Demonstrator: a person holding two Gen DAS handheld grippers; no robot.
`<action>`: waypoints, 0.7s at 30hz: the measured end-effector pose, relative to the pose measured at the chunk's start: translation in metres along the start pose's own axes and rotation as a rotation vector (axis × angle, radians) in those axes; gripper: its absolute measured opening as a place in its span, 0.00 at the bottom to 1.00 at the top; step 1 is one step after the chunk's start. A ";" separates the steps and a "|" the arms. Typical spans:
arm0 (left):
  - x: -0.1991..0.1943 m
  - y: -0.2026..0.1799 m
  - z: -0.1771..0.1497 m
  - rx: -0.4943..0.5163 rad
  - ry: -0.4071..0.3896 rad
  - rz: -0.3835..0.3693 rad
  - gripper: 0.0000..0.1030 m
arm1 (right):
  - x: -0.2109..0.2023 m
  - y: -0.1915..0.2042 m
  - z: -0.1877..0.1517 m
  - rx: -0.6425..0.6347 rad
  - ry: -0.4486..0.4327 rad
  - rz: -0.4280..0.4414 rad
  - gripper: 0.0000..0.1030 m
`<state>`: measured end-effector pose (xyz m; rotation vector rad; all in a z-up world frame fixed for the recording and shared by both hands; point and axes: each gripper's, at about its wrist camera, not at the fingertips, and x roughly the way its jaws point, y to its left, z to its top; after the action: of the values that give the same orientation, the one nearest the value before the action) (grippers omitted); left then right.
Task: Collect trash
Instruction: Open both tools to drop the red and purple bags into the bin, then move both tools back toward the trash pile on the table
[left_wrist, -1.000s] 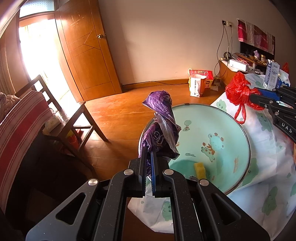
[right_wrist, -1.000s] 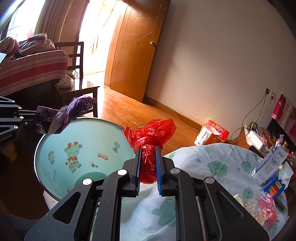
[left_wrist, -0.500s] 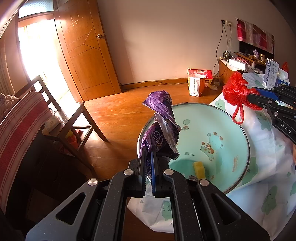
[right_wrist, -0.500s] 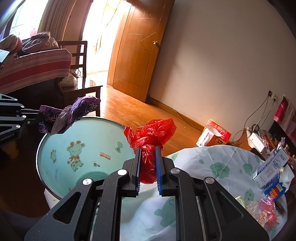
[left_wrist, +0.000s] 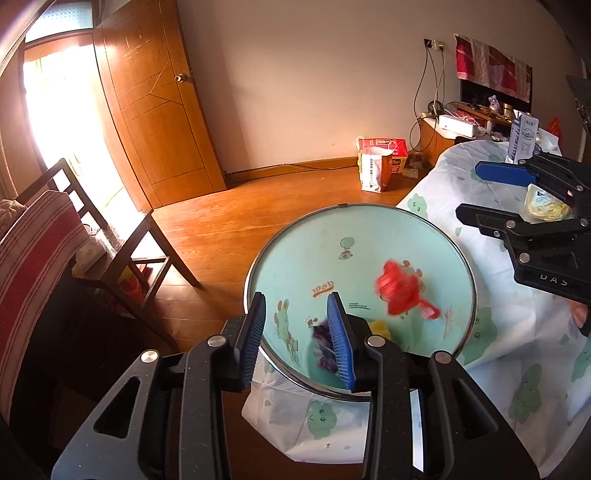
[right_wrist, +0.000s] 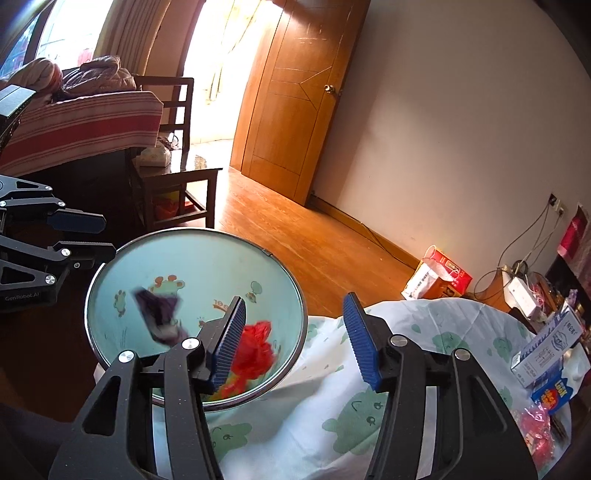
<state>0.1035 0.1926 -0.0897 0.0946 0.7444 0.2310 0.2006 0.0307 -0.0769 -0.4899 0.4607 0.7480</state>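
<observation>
A light-green trash bin (left_wrist: 461, 254) with cartoon prints stands at the table's edge; it also shows in the right wrist view (right_wrist: 110, 266). A red plastic bag (left_wrist: 400, 293) and a purple plastic bag (left_wrist: 323, 345) are blurred in mid-fall inside it; both also show in the right wrist view, red (right_wrist: 256, 350) and purple (right_wrist: 159, 314). A yellow piece (left_wrist: 378, 326) lies at the bin's bottom. My left gripper (left_wrist: 297, 338) is open and empty over the bin's near rim. My right gripper (right_wrist: 295, 338) is open and empty over the bin's right rim.
A table with a white cloth printed with green shapes (right_wrist: 369, 413) carries boxes (right_wrist: 546, 347) and wrappers (right_wrist: 535, 421) at the right. A wooden chair (left_wrist: 122, 236) and striped couch (left_wrist: 33, 254) stand left. A shopping bag (left_wrist: 373, 170) sits on the floor by the wall.
Both grippers have opened and let go of their bags. The red and the purple bag have dropped from the fingers into the bin.
</observation>
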 end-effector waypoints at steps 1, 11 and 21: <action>0.000 0.000 0.000 -0.001 -0.002 0.004 0.39 | 0.000 0.000 0.000 0.001 0.000 -0.001 0.53; -0.001 0.001 0.001 -0.012 -0.007 0.016 0.48 | -0.001 0.001 0.000 0.002 -0.007 -0.019 0.54; -0.002 -0.004 0.000 -0.016 -0.008 0.018 0.62 | -0.010 0.000 -0.001 0.024 -0.025 -0.044 0.54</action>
<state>0.1025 0.1884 -0.0886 0.0871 0.7339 0.2536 0.1934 0.0249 -0.0723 -0.4669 0.4338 0.7045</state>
